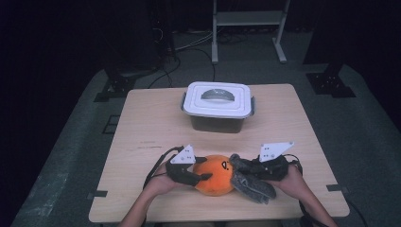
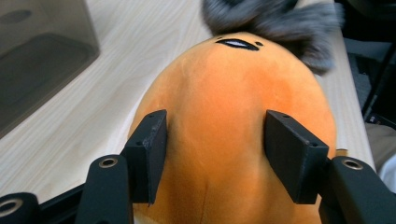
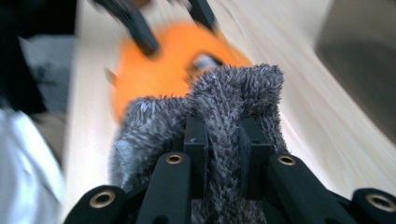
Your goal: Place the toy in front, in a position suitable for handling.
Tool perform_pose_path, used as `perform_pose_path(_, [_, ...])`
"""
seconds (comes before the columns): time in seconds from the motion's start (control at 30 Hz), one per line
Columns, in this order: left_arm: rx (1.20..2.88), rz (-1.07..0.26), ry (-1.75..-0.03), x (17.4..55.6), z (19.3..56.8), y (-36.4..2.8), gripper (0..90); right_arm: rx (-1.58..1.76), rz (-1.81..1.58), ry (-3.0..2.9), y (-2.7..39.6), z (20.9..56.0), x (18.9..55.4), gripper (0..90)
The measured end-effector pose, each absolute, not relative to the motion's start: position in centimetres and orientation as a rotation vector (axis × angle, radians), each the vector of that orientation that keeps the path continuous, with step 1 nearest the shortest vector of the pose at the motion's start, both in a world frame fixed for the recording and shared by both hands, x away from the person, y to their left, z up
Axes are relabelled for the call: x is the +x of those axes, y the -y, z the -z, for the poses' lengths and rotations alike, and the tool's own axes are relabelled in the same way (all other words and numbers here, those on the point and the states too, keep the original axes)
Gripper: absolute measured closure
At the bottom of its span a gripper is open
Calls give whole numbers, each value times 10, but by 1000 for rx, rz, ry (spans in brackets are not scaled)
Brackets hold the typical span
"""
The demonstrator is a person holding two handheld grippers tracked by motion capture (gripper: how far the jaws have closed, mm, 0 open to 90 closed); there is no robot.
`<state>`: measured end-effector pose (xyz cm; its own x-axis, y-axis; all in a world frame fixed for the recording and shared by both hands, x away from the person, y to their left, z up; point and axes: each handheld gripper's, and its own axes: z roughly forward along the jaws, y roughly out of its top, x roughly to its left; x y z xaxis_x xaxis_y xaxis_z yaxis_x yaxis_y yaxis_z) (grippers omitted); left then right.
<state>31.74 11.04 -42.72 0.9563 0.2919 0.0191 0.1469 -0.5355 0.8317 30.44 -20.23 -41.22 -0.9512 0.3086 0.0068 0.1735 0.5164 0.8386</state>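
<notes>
Orange plush toy [image 1: 213,176] lay near the table's [image 1: 142,123] front edge, left gripper [image 1: 196,174] squeezing its body to steady it while right gripper [image 1: 246,176] clamped its grey fuzzy part [image 1: 253,184].

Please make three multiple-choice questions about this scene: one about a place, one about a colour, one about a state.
1. Where does the lidded box stand?
A. beyond the toy, farther up the table
B. on the floor
C. in a hand

2. What colour is the plush toy body?
A. green
B. orange
C. white

3. How is the right gripper?
A. wide open
B. lying unused
C. shut on the grey fuzzy part

Answers: 1 A, the high view shows it behind the toy; 2 B, orange in all views; 3 C, its jaws pinch grey fur.
</notes>
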Motion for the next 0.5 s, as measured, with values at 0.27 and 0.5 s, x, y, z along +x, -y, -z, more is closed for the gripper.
perform_pose_path(0.27, [2117,-180,-358,320,429,-110,405,273,-1405,-2619,175,412,297,761])
perform_pose_path(0.5, [2060,-49,-351,326,430,-121,365,378,-1304,-2626,199,421,306,763])
